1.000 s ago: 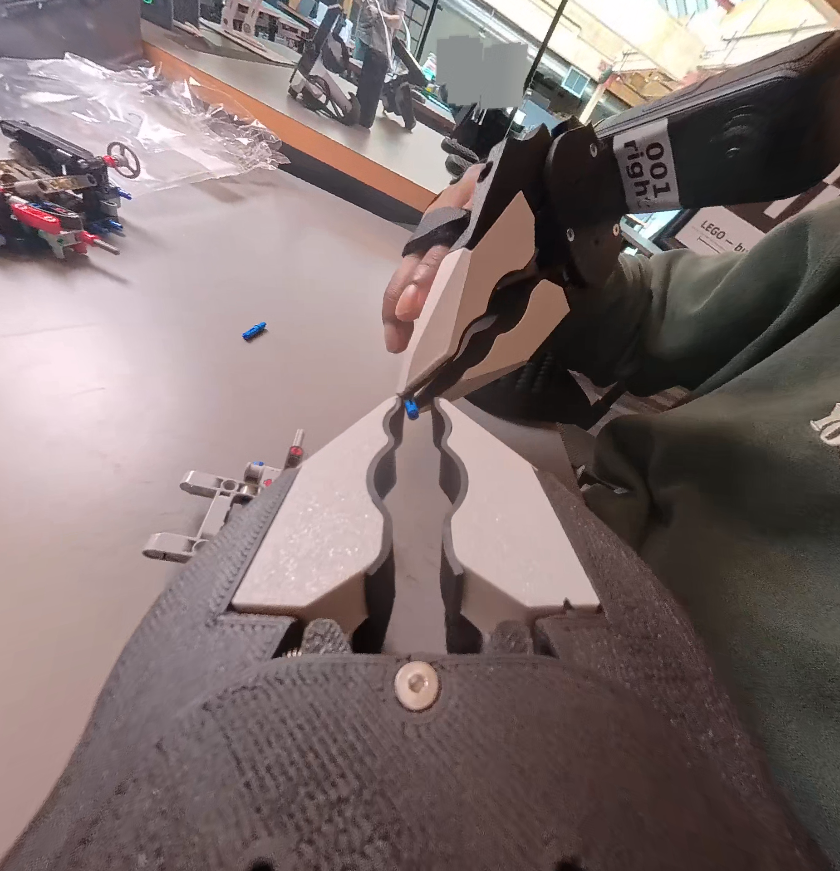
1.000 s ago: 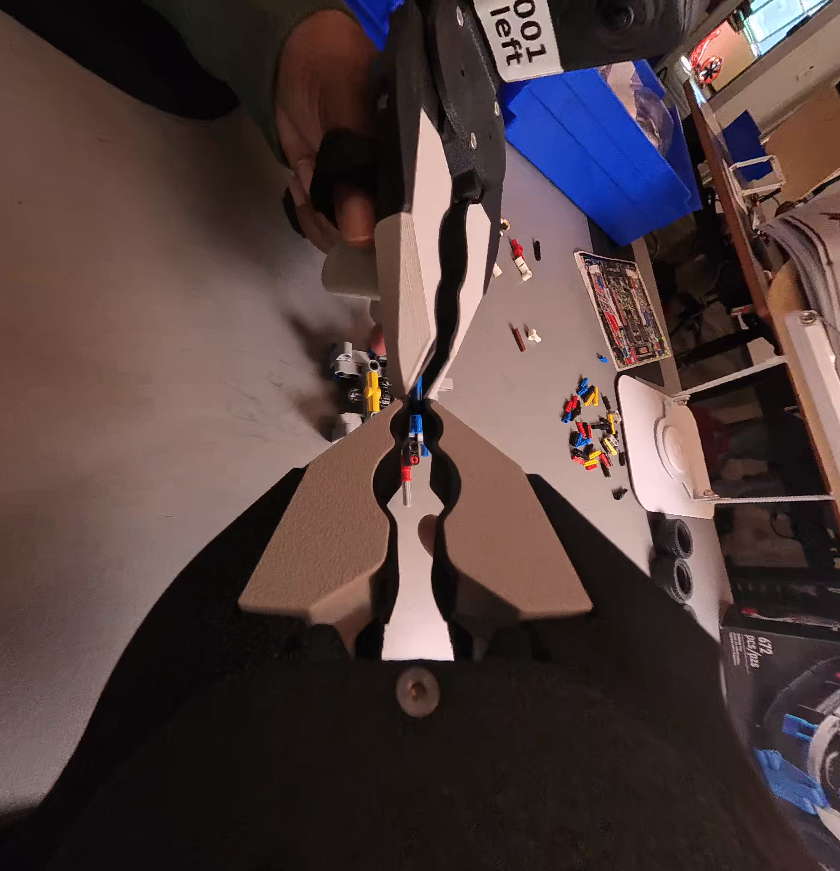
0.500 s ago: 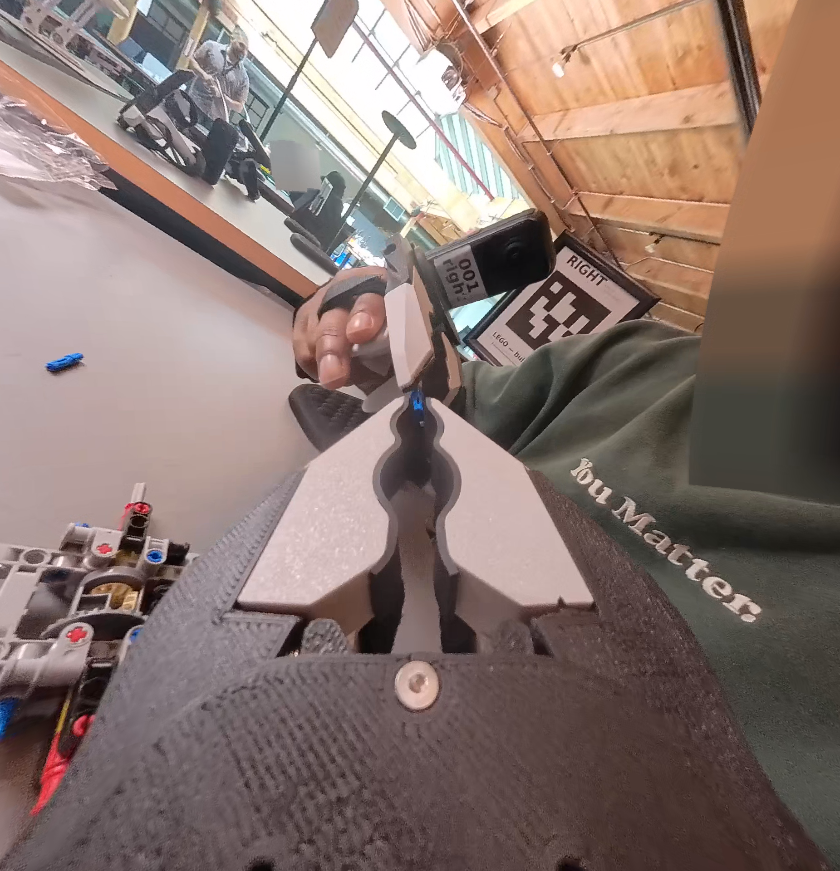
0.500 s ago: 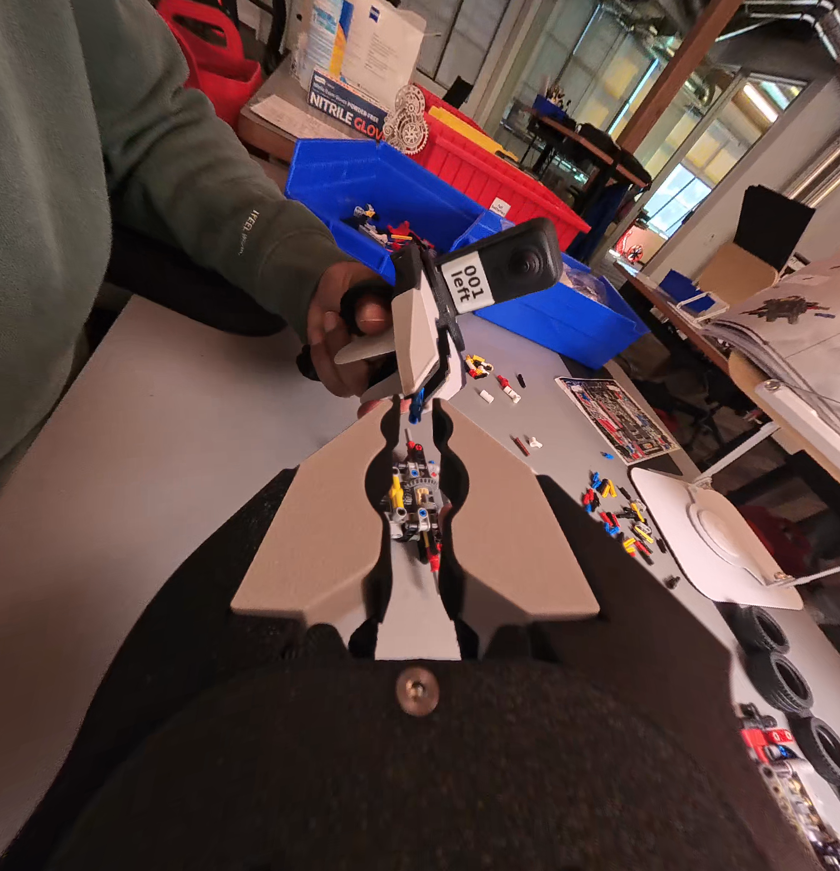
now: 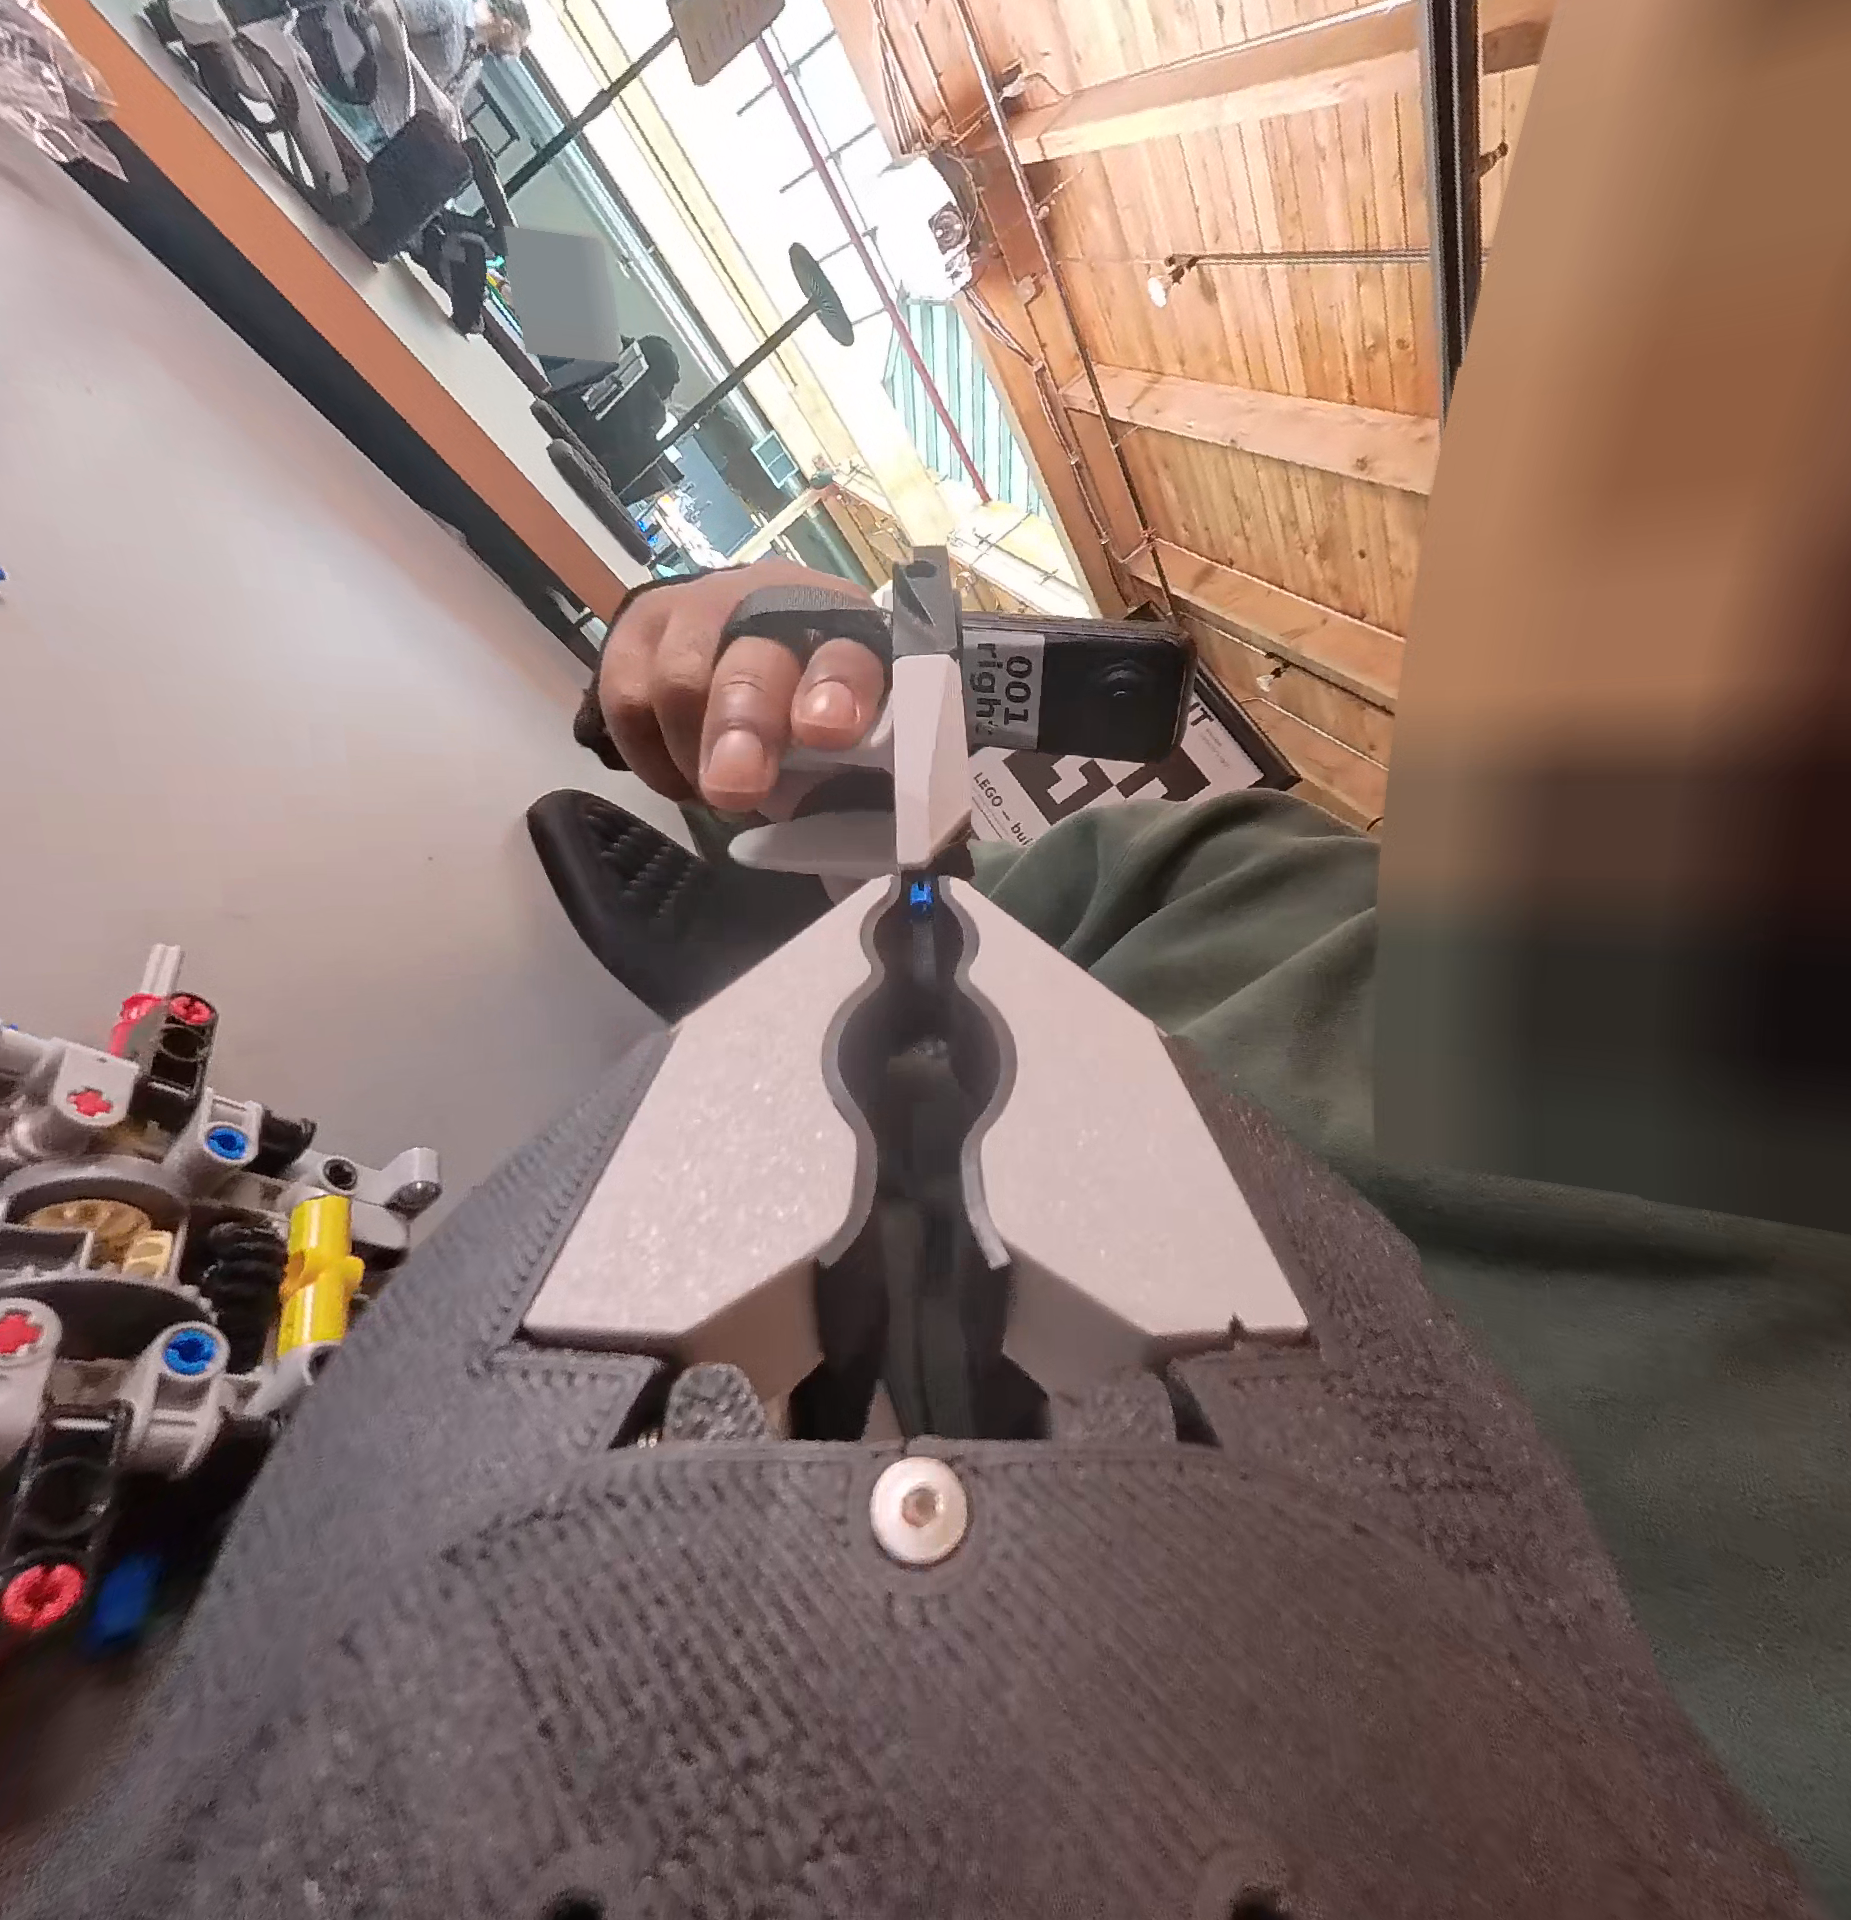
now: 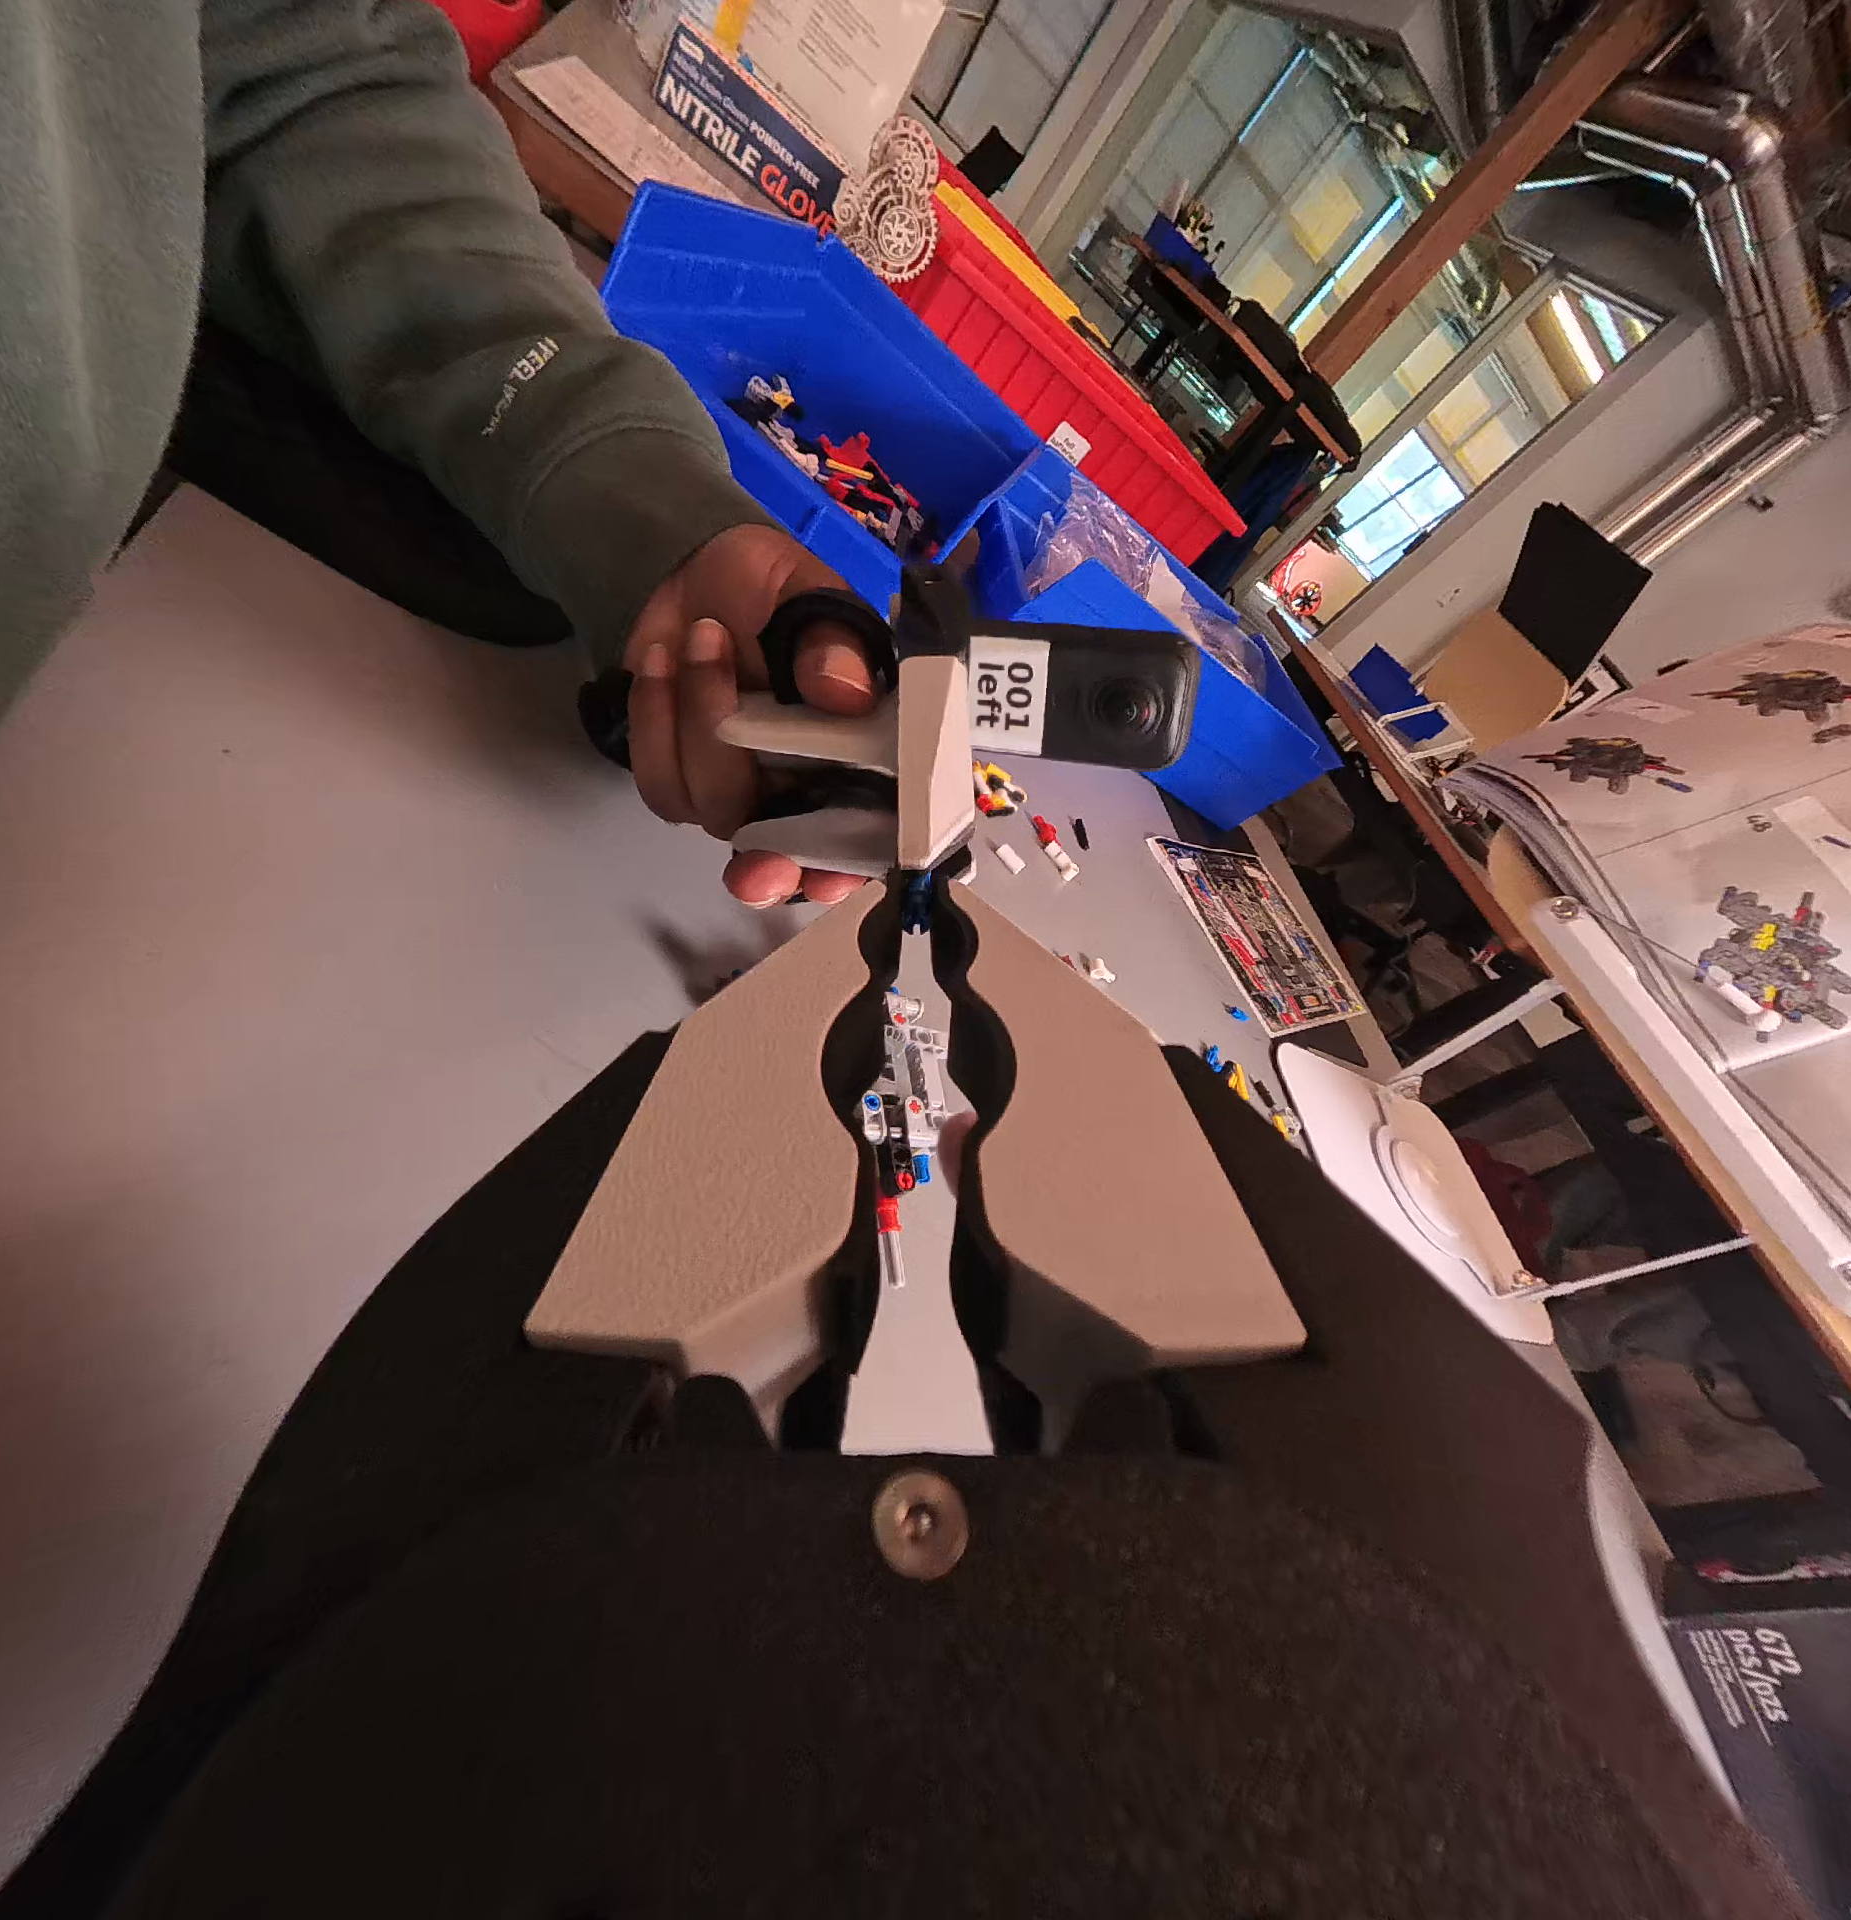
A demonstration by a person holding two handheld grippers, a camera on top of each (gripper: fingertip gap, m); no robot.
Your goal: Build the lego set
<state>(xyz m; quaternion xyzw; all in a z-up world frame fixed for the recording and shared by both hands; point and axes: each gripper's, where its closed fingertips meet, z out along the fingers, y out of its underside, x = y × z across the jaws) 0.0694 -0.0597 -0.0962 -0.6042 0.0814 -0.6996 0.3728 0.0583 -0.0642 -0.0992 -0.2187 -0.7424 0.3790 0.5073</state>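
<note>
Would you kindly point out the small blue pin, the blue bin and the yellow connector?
small blue pin (image 5: 919, 896), left wrist view, its visible end.
blue bin (image 6: 796, 312), right wrist view, inner wall.
yellow connector (image 5: 316, 1270), left wrist view, mid-body.

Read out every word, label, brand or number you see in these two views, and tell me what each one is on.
I don't repeat writing; these bear it:
White sticker on the right tool's black camera: legible.
White sticker on the left tool's black camera: legible.
Black-and-white square marker card: partly hidden.
Green sleeve: pale lettering.
Blue-and-white carton: legible.
Dark box: white print.
Printed instruction sheet: too small.
</note>
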